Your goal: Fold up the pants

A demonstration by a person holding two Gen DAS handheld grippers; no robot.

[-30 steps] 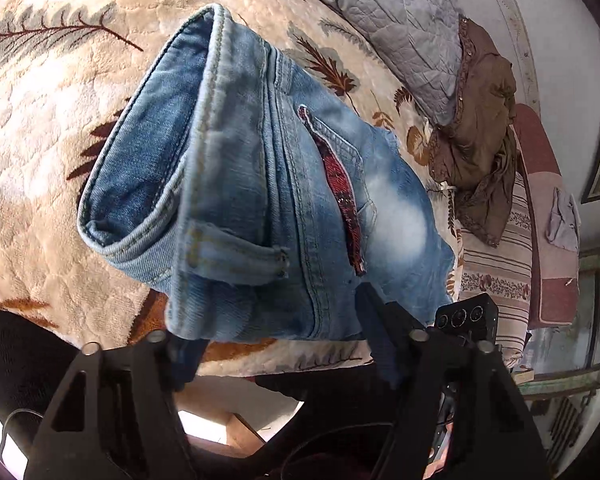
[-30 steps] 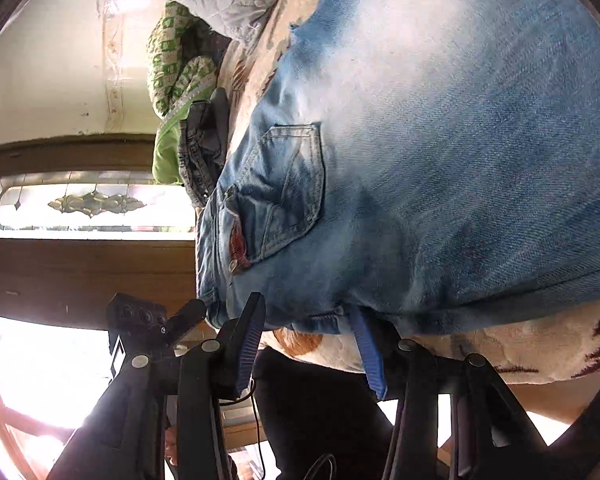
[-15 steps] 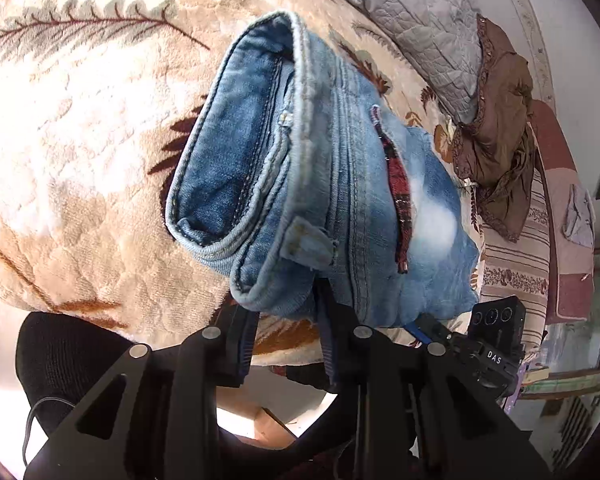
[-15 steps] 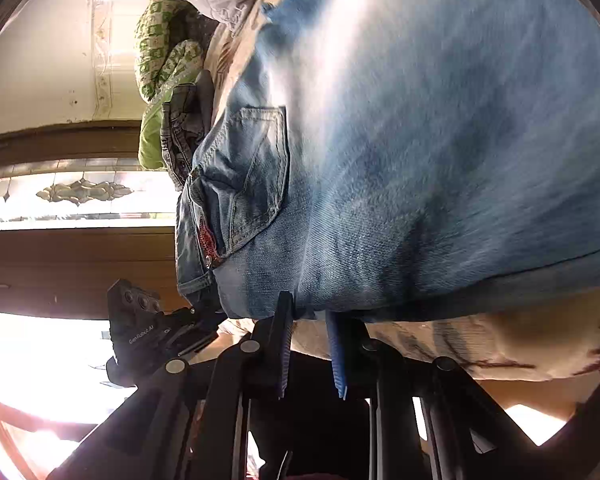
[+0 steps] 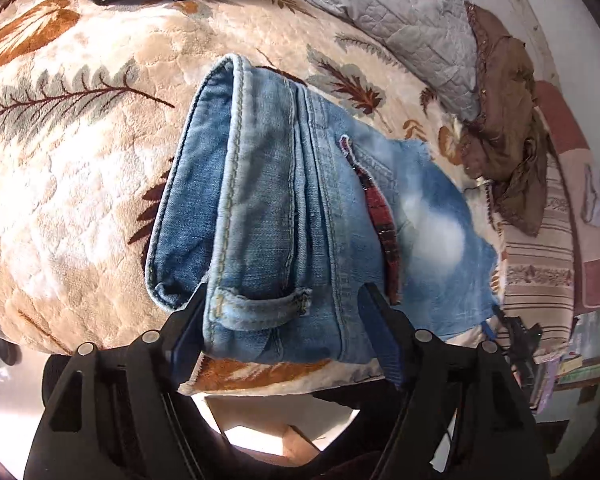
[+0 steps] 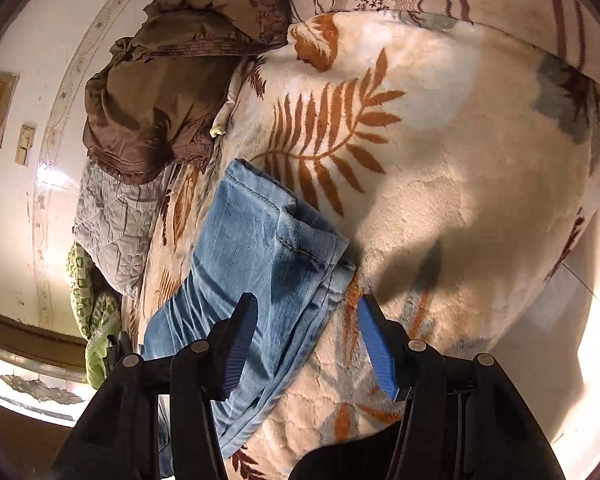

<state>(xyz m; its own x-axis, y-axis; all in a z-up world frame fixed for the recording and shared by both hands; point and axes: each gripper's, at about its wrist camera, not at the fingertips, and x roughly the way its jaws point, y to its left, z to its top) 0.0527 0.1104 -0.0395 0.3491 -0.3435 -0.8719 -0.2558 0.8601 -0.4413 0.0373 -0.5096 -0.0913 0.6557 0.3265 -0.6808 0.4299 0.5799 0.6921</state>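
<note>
**Both grippers open on the jeans after a short pinch**

I take the jeans (image 5: pixel 300 208) as my landmark; they lie folded on the fleece blanket (image 5: pixel 79 184) of the bed. My left gripper (image 5: pixel 281 320) is at their waistband end, near the blanket's edge. Its jaws have just been opening and now stand wide, one finger on each side of the belt loop (image 5: pixel 259 304). The denim is between them, but the pads do not seem to press it. Half a second ago these jaws were nearly closed on this same corner, which was lifted a little; now it rests flat again.

My right gripper (image 6: pixel 306 320) is at the other end of the jeans, by the leg hems (image 6: pixel 259 248). Its jaws have also just been opening. The left finger (image 6: pixel 239 336) is over the denim and the right finger (image 6: pixel 374 340) is over bare blanket, so only the edge of the leg lies between them, not gripped. One second ago this camera showed the seat with the back pocket; now it shows the hems and a brown cloth (image 6: pixel 159 88) beyond them.
</note>
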